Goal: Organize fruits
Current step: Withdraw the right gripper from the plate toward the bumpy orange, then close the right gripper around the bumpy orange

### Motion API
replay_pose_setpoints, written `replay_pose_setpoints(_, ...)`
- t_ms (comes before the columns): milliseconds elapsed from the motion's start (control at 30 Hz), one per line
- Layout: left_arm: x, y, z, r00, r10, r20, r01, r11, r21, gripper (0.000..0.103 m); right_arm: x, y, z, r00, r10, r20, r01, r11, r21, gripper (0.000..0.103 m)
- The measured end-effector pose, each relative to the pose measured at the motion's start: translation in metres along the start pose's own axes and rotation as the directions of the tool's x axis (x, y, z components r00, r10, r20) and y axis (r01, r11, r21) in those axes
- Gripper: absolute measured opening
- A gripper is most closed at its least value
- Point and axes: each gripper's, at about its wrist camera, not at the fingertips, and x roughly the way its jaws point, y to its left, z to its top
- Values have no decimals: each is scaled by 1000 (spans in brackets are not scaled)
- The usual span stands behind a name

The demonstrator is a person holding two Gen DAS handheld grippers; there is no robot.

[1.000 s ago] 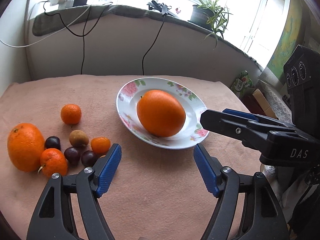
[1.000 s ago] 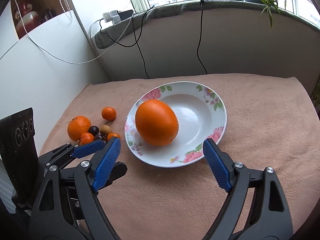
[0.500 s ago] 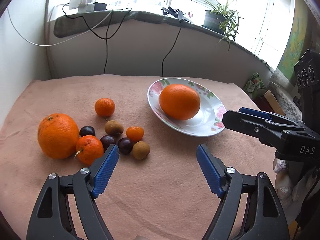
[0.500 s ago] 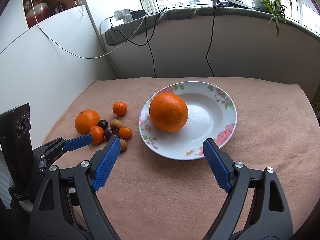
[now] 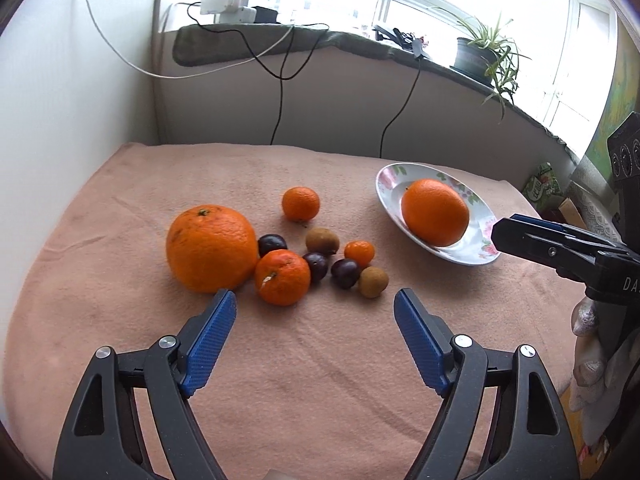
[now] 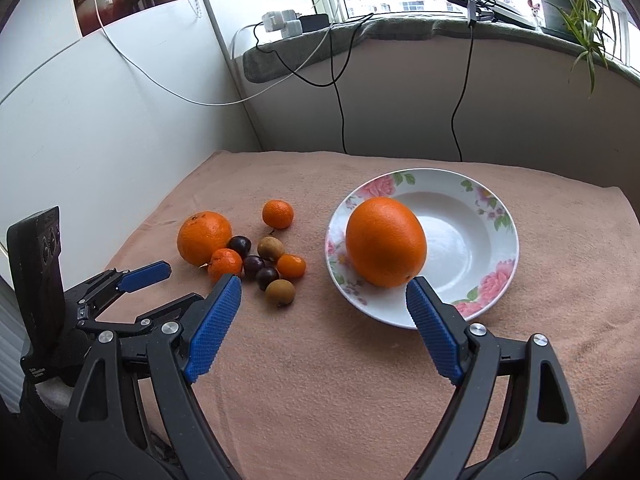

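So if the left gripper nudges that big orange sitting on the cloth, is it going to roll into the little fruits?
Probably, but not far. The big orange is round, so it would likely roll, though the soft cloth should slow it. It already touches a mandarin and a dark plum, so a push would likely scatter them. It looks heavy for the open jaws.

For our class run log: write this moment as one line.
left gripper: open, facing loose fruit | right gripper: open | plate: one orange
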Motion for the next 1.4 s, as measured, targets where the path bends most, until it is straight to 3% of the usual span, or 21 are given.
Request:
replay_pose_setpoints(300,0,46,-9,997,68,-21,-70,993,-96,82,27,39,18,998,45,-40,-48,995,-90,87)
replay_pose_setpoints(600,2,72,-12,997,77,-19,-79,985,-155,82,61,71,35,988,118,-100,-132,981,-142,87)
replay_pose_setpoints(1000,7,83,-14,998,61,-23,-64,980,-186,82,120,106,51,949,224,-222,-263,952,-160,87)
replay_pose_setpoints(1400,15,85,-7,1000,3,-13,-6,974,-226,81,165,127,57,911,268,-312,-334,925,-181,87)
